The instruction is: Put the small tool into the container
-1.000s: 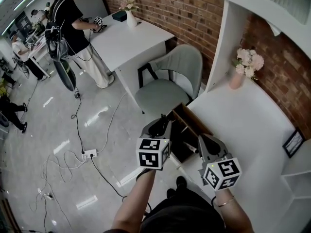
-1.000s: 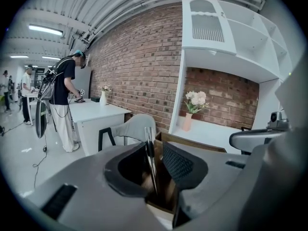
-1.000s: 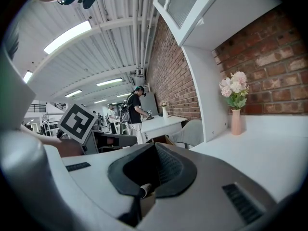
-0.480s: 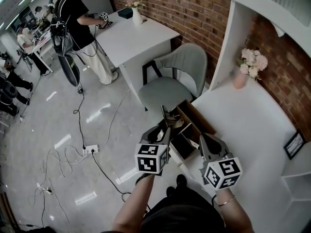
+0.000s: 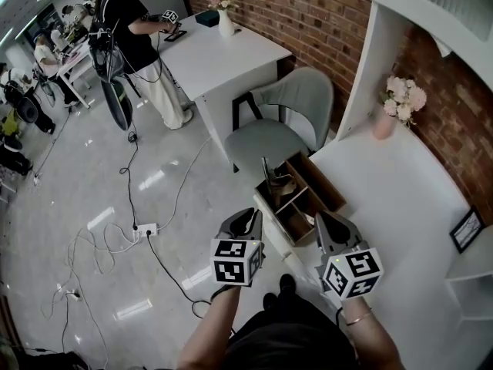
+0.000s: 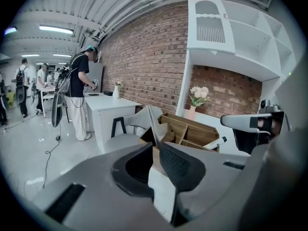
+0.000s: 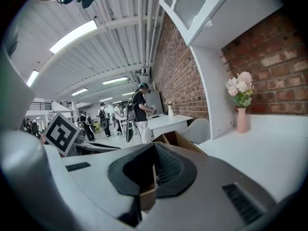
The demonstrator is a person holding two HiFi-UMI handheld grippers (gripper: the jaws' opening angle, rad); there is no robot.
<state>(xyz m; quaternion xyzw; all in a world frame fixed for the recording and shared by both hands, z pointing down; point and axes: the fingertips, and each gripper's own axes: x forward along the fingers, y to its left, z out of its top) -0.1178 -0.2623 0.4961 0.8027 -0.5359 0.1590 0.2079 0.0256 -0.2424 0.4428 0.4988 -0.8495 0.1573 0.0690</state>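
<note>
At the tabletop edge sits the wooden container — the small tool, a thin strip, stands tilted in its outer end compartment, its top above the rim. The left hand-held gripper hovers near the container, clear of the tool, jaws closed together with nothing between them. The right hand-held gripper — likewise closed and empty — hovers alongside.

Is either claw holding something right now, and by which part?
Nothing is held. The left gripper and right gripper are both shut and empty; the small tool stands in the wooden container, clear of them.
</note>
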